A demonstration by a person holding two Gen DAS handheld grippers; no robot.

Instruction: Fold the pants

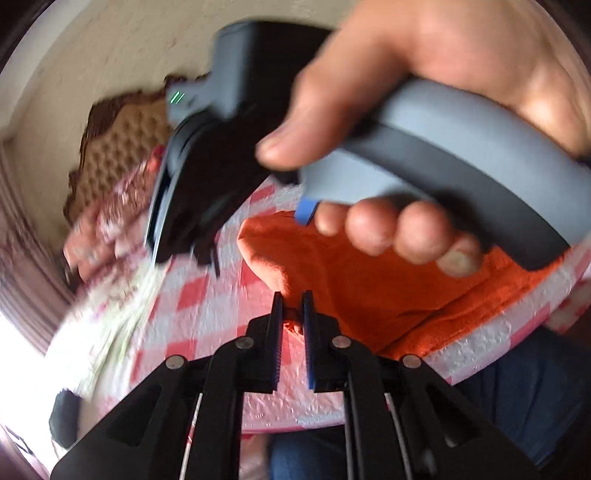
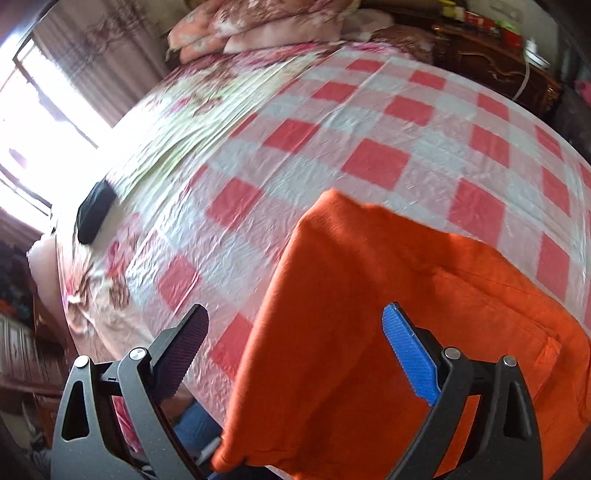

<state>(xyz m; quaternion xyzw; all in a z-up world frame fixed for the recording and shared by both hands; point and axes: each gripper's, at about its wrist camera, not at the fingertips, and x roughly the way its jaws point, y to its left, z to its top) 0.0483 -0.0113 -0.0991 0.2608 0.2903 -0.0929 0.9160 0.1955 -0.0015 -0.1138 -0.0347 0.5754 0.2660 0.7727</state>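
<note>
Orange pants (image 1: pixel 369 291) lie folded on a red-and-white checked bed cover (image 1: pixel 207 310). My left gripper (image 1: pixel 293 301) is shut on a pinch of the orange fabric at the pants' near edge. The right gripper's grey body (image 1: pixel 443 173), held by a hand, crosses the upper part of the left wrist view. In the right wrist view the pants (image 2: pixel 369 332) hang over the bed's near edge. My right gripper (image 2: pixel 295 325) is open, its fingers wide apart above the pants' left edge, holding nothing.
The checked bed cover (image 2: pixel 369 147) spreads far and left. Pillows (image 2: pixel 258 22) are piled at the head. A dark object (image 2: pixel 94 212) lies near the bed's left edge by a bright window (image 2: pixel 37 140). A wooden dresser (image 2: pixel 495 66) stands at far right.
</note>
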